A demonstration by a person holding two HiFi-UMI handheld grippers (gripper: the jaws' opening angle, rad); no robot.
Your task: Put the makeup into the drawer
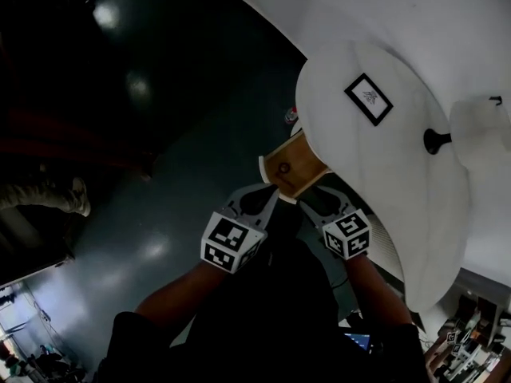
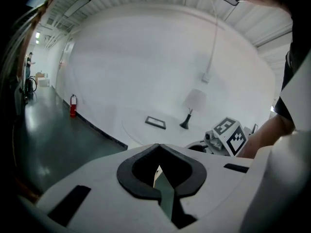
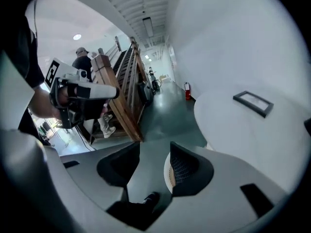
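Observation:
No makeup shows in any view. A wooden drawer unit (image 1: 292, 168) with a round ring on its front sits by the edge of the white round table (image 1: 383, 214). Both grippers hover just in front of it, above the dark floor. My left gripper (image 1: 257, 200) is to its lower left; in the left gripper view (image 2: 158, 152) its dark pads meet at the tips with nothing between them. My right gripper (image 1: 319, 200) is to the lower right; in the right gripper view (image 3: 154, 154) its jaws stand apart with only floor between them.
On the table lie a black picture frame (image 1: 368, 98) and a black lamp base (image 1: 435, 140). A red fire extinguisher (image 2: 73, 106) stands by the white wall. A wooden staircase (image 3: 121, 91) and a person (image 3: 82, 57) are across the glossy dark floor (image 1: 160, 134).

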